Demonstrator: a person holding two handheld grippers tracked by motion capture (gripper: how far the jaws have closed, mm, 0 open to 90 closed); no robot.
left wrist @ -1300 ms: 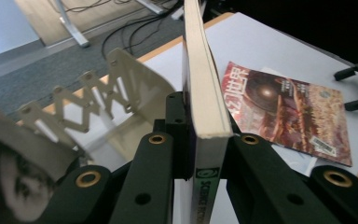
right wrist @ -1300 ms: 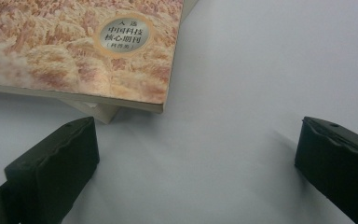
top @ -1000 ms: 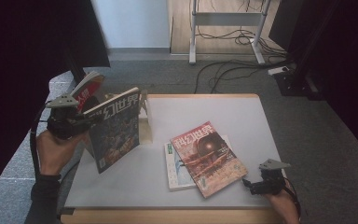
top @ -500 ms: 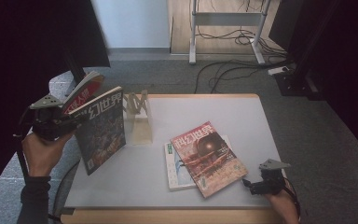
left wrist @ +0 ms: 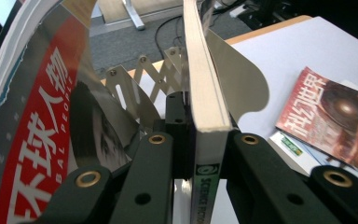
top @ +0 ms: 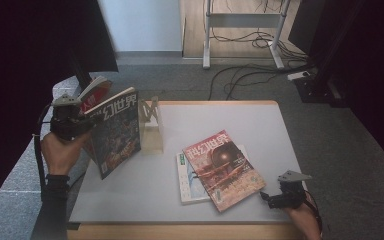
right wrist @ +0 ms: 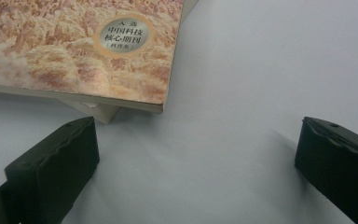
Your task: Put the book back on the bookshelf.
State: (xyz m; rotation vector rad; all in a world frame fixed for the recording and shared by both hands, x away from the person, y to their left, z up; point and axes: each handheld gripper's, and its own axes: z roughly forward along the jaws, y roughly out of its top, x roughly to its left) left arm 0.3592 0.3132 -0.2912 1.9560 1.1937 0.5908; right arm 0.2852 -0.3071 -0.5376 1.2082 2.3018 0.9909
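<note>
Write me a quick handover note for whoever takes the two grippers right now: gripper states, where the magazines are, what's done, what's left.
Left gripper: shut on the spine of the dark-covered magazine with white title characters, held upright at the table's left edge beside the folding metal book rack. A red-covered magazine stands behind it.
Right gripper: open, empty, resting on the pale grey table near the bottom corner of the red and orange magazine.
That magazine lies flat on a white booklet, mid-table.
Done: one magazine lifted.
Left, probably: slot it into the rack, then the flat two.
</note>
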